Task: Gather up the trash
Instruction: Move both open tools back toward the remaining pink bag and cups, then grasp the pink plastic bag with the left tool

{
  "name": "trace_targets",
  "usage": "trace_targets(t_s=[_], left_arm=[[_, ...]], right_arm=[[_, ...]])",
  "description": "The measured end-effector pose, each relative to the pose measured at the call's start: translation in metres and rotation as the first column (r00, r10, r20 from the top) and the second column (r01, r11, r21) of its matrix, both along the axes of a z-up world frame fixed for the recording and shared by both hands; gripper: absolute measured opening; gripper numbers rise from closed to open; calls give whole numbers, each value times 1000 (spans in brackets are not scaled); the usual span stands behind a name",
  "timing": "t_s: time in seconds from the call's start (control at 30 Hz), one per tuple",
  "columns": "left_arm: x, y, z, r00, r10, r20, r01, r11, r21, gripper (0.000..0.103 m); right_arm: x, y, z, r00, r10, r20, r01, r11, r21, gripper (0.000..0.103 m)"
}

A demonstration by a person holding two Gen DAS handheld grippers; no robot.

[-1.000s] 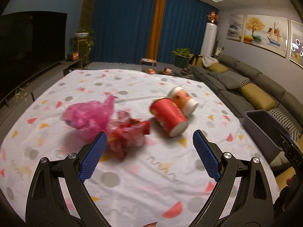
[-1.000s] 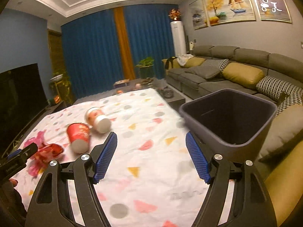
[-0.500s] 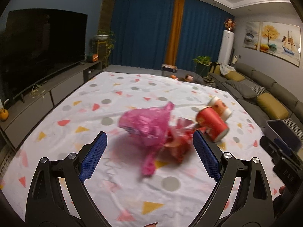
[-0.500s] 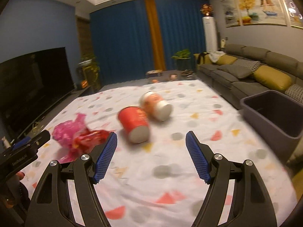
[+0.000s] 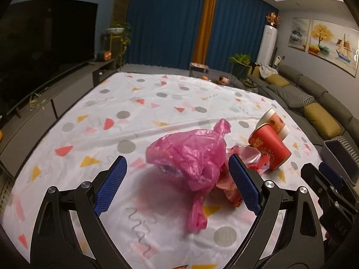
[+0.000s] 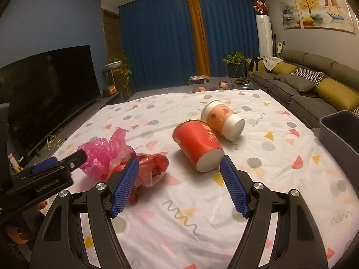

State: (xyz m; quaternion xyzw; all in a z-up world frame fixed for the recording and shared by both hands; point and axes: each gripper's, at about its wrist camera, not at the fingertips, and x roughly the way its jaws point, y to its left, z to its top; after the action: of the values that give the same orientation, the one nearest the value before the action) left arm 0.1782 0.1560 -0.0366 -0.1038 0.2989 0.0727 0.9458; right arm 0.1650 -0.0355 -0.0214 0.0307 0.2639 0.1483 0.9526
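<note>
Two grippers, both wide open and empty, angle down at trash on the patterned tablecloth (image 6: 280,163). The left gripper (image 5: 177,183) frames the crumpled pink plastic bag (image 5: 188,157) at 12 o'clock; close low on its bulk. The right gripper (image 6: 179,181) faces the tipped red paper cup (image 6: 197,143) at 12 o'clock; the grey bin (image 6: 336,132) waits at 3 o'clock.

The grey bin (image 6: 341,130) is cut off at the frame's edge, right of the tongs — its inside unseen; the red wrapper (image 5: 231,192) lies partly hidden behind the pink bag (image 5: 188,157).
</note>
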Motion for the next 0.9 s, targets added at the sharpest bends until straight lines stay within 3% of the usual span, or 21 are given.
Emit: trace_targets(t_s=[0.07,0.23,0.47,0.57,0.9], left_arm=[[11,1,-6,1000,-14,-21,14,1000,-2,87],[26,1,-22,995,-62,-79,60,998,-27,61],[25,16,-24,995,-79,-61,72,991,-113,20],[19,21,-21,998,-56,-35,52,992,-118,13],[2,36,-5,999,15,49,-8,991,-135,13]], right_arm=[[3,6,-1,1000,4,0,-4,1000,-7,73],[11,20,-3,1000,25,-7,-25,1000,-18,73],[22,40,-10,998,57,-33,-57,998,-21,73],[25,50,-15,995,76,-57,-77,997,-21,73],[34,70,-24,988,119,-99,-124,991,-40,66]])
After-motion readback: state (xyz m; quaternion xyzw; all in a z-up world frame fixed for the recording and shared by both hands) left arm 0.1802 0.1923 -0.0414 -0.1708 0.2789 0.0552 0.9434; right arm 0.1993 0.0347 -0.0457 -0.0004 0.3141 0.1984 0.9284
